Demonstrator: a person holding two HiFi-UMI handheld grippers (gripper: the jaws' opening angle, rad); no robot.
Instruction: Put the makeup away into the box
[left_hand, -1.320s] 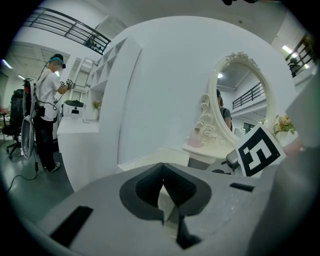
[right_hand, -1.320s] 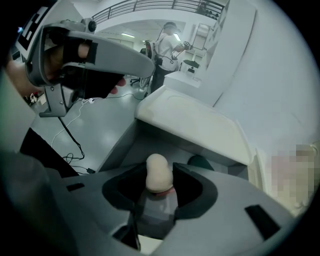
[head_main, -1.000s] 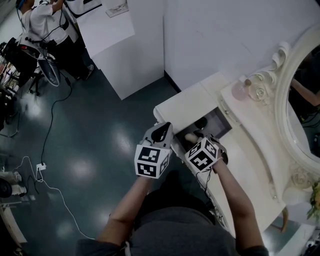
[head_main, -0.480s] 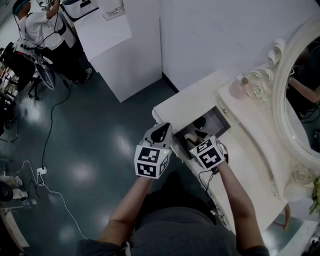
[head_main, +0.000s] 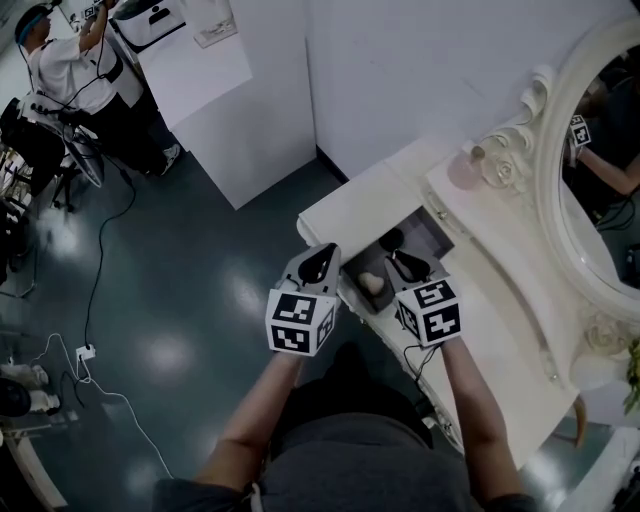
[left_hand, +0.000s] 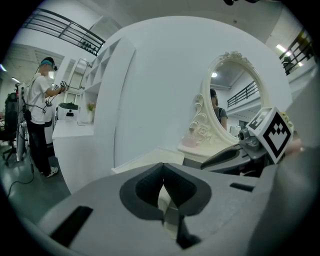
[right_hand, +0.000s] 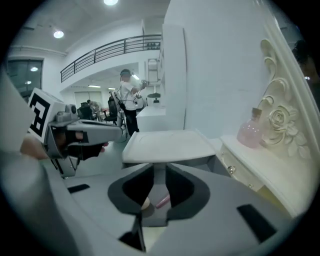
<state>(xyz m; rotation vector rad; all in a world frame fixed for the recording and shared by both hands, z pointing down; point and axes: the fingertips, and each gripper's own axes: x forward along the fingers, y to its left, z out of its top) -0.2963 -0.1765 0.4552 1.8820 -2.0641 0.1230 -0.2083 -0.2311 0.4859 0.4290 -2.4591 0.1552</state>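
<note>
What seems to be a beige makeup sponge (head_main: 371, 283) lies in the box (head_main: 438, 240) set in the surface (head_main: 505, 335). It is likely light, soft and springy, and best pinched gently across its middle. The right claw (right_hand: 159, 176), its jaws just narrowed, hangs above it empty. The left claw (left_hand: 161, 181) is closed on nothing.

The box (head_main: 432, 242) is a rectangular compartment, open at the top, with a grey interior and a white rim, set into the top of the white dressing table (head_main: 500, 330). 3 makeup items show inside it. Item 1: a beige, egg-shaped sponge (head_main: 371, 284) lies on the box floor at the near end. Item 2: a dark piece (head_main: 391, 239) with a rounded head sits toward the far wall, apart from the sponge; its kind cannot be told. Item 3: a slim pink stick (right_hand: 163, 200) lies flat just beside the sponge, showing only in the right gripper view.
</note>
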